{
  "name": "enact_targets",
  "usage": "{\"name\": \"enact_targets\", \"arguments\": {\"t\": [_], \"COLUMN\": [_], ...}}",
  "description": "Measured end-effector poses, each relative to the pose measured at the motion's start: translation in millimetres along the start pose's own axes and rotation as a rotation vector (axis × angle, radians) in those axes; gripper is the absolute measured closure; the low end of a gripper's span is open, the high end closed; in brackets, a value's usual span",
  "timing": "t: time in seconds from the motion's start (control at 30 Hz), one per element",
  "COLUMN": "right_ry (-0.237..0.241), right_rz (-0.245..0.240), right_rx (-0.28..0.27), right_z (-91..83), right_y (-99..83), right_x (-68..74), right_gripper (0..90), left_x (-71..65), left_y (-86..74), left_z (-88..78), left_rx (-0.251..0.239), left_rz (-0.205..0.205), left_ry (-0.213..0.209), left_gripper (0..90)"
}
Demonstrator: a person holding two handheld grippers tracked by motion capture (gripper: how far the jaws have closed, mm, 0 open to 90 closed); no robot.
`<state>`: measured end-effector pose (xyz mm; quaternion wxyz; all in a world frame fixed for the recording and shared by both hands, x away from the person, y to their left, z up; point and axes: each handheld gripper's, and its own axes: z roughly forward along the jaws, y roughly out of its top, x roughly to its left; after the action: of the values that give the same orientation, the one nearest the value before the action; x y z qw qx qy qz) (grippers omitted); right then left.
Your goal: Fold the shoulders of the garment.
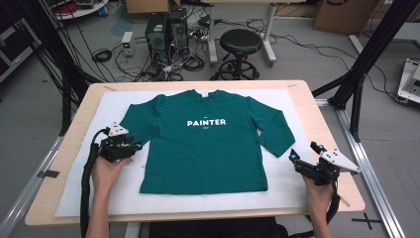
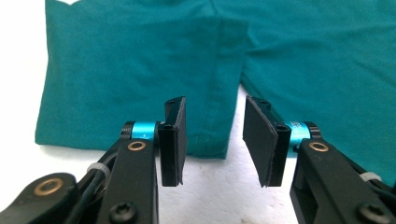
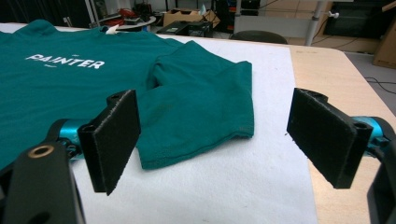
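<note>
The green shirt (image 1: 203, 141) lies flat on the white mat (image 1: 297, 188) (ready for folding). The left gripper (image 2: 212, 140), half open and empty, lines up on its sleeve; the right gripper (image 3: 215, 140) waits wide open.

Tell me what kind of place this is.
Most likely a robotics or data-recording lab, not a home or shop. Computer towers stand on the floor amid tangled cables, a black frame flanks the table, and a green shirt lies spread on white padding.
</note>
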<state>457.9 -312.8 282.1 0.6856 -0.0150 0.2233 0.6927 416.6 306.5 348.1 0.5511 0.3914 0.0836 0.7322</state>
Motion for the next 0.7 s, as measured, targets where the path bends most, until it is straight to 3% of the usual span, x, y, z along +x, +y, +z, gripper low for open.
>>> {"name": "enact_targets", "arguments": {"t": [0.33, 0.47, 0.7], "right_ry": [0.002, -0.002, -0.003], "right_rz": [-0.004, 0.0, 0.001], "right_rx": [0.008, 0.021, 0.029], "right_z": [1.0, 2.1, 2.9], "right_y": [0.4, 1.0, 1.4], "right_x": [0.1, 0.0, -0.4], "right_gripper": [17.9, 17.8, 17.9], "left_x": [0.6, -0.3, 0.9], "left_y": [-6.7, -7.1, -12.7], "left_z": [14.0, 14.8, 14.7], "left_rx": [0.041, 0.033, -0.006], "left_rz": [-0.007, -0.006, -0.042], "left_ry": [-0.008, -0.003, 0.017], "left_gripper": [59.8, 64.9, 74.6]}}
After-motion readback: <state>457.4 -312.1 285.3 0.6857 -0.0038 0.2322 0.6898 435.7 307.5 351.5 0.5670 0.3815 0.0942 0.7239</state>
